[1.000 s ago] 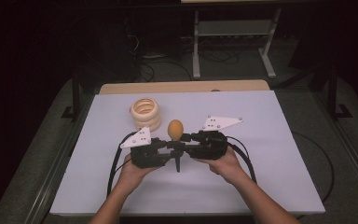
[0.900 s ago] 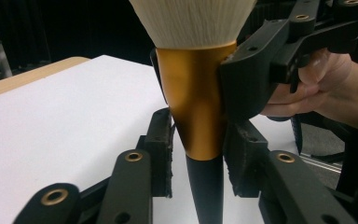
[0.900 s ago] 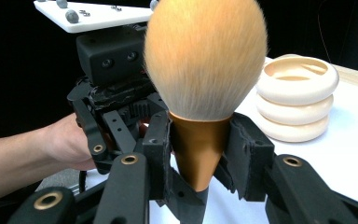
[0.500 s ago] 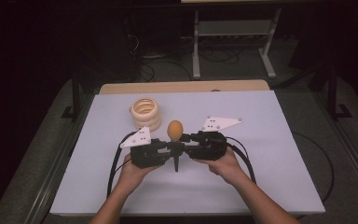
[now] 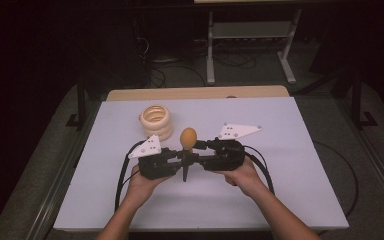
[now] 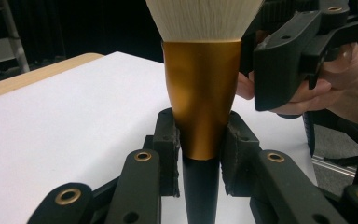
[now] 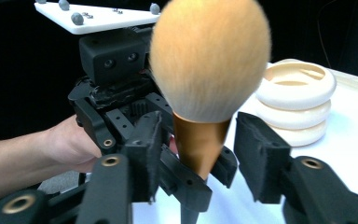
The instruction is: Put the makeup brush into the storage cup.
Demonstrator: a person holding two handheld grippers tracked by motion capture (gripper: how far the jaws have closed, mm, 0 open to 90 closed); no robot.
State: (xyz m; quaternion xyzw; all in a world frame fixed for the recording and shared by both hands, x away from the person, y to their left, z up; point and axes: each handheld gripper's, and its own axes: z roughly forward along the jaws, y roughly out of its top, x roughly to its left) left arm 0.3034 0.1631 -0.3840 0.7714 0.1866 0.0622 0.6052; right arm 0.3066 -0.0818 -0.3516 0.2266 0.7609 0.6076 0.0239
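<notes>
Stood upright at the white bench's [image 5: 290, 200] centre, brush [image 5: 188, 137] pinched at its gold ferrule by left claw [image 6: 200, 140], flanked untouched by wide-open right claw [image 7: 200, 144], with stacked cream rings [image 5: 156, 120] near at 10 o'clock.

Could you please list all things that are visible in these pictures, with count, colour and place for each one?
Makeup brush: one, pale orange bristles, gold ferrule, black handle; upright between the two grippers, near the table's middle.
Stack of rings: one stack, cream; on the table, behind and left of the brush.
Table: one, white top with a wooden strip at its far edge.
Metal stand: one, grey; on the floor beyond the table.
Left gripper: one, black; jaws shut on the brush's ferrule.
Right gripper: one, black; jaws open on either side of the brush.
Hands: two, each holding a gripper.
</notes>
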